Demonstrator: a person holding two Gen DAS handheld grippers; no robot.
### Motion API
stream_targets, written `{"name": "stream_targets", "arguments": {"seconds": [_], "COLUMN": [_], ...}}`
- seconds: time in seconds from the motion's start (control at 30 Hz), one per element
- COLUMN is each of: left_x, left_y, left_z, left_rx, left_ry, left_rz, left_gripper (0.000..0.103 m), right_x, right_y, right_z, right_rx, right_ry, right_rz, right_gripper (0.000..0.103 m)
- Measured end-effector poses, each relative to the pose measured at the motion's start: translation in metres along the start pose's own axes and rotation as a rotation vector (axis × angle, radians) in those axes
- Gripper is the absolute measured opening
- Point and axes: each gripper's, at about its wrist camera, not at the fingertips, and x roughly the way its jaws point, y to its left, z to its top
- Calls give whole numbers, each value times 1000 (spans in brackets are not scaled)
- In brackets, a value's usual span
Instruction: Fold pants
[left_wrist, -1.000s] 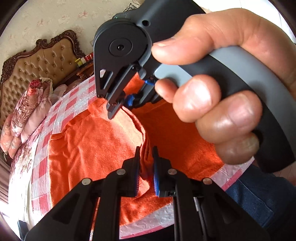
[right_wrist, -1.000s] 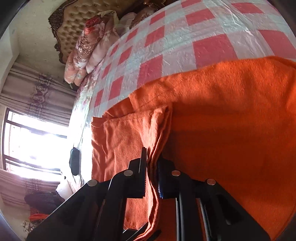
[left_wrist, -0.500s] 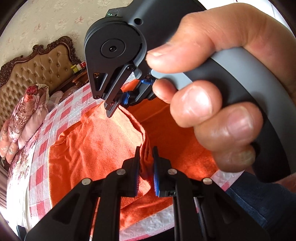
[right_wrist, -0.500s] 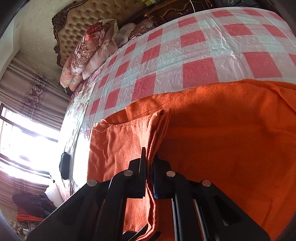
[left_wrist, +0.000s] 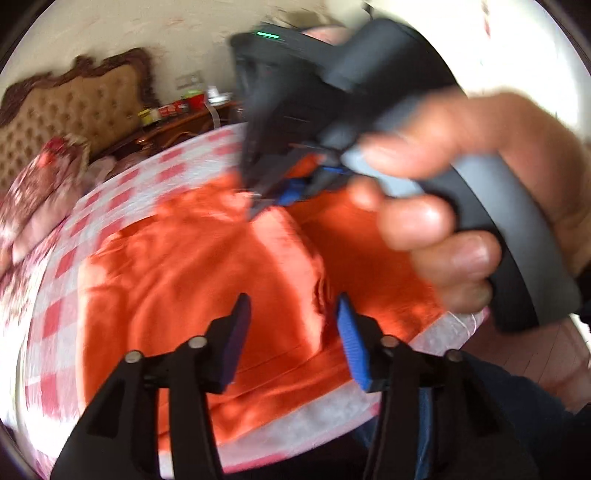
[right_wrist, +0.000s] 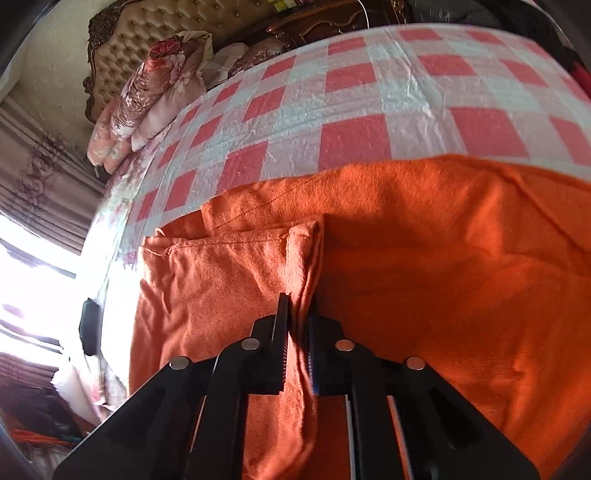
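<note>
Fuzzy orange pants are lying on the checked bed; right gripper is pinching a fold, left gripper is gaping above them.

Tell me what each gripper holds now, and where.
Right gripper pinches the pants at the folded edge. Left gripper is open, holding nothing.

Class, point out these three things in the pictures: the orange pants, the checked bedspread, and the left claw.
orange pants (right_wrist: 443, 295): right wrist view, flat cloth right of the fold.
checked bedspread (right_wrist: 354, 140): right wrist view, a red square.
left claw (left_wrist: 291, 332): left wrist view, gap between its open fingertips.
</note>
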Motion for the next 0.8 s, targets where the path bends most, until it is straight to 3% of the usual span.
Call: {"name": "stream_targets", "arguments": {"seconds": [0.07, 0.13, 0.27, 0.3, 0.33, 0.37, 0.4, 0.5, 0.7, 0.8], "left_x": [-19, -39, -58, -60, -64, -66, -67, -61, -39, -20], "left_y": [24, 58, 132, 150, 162, 172, 179, 188, 161, 154], "left_z": [-7, -18, -43, -46, -52, -57, -60, -64, -74, -82], "left_rx": [-69, -147, -313, -355, -398, -439, -464, -512, -454, -430], "left_ry": [-45, -83, -9, 8, 11, 24, 36, 56, 85, 143], "left_rz": [56, 149, 367, 408, 402, 373, 355, 258, 135, 143], "left_gripper": [57, 71, 72, 70, 61, 52, 37, 21, 20, 21], "right_x": [-9, -25, -47, -51, -53, -56, -57, -42, -14, -5], "right_y": [5, 10, 33, 41, 48, 54, 62, 86, 105, 98], "right_z": [-2, -4, -13, -17, -20, -26, -34, -49, -75, -81], "right_rx": [-28, -78, -199, -227, -242, -263, -293, -330, -405, -401], "right_ry": [-28, -93, -193, -213, -231, -254, -262, -213, -169, -144], "right_rz": [-58, -162, -293, -306, -306, -274, -231, -232, -337, -423], "right_gripper": [15, 17, 21, 39, 83, 98, 97, 97, 98, 98]}}
